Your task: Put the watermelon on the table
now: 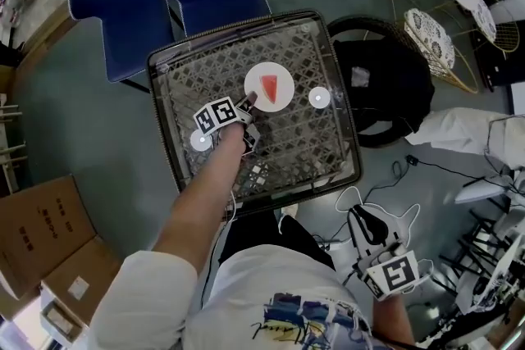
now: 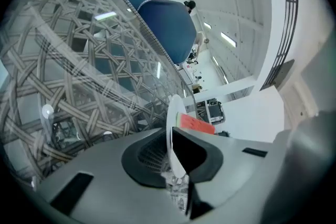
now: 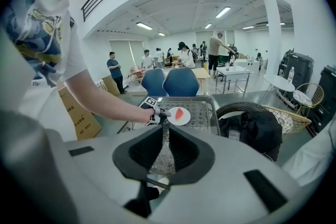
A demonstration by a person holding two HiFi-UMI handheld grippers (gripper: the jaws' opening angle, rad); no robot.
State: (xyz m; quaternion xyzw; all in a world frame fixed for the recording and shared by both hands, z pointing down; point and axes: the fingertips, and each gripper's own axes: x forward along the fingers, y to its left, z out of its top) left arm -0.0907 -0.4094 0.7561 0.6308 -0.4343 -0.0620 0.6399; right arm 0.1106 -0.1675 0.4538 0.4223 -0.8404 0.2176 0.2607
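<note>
Right now the watermelon slice (image 1: 269, 86) lies on a white plate (image 1: 284, 99) over the middle of the glass-topped woven surface (image 1: 303, 152); I cannot tell whether the plate touches it. The left gripper (image 1: 246, 104) has its jaws pinched on the plate's rim. Two small white discs (image 1: 319, 97) sit either side. The right gripper (image 3: 167, 137) is well apart, its jaws together and empty.

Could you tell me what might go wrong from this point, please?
The left claw pinches the plate only at its rim, so it might tip and the loose watermelon slice slide off. Set down hard, the plate could knock the glass tabletop.
</note>
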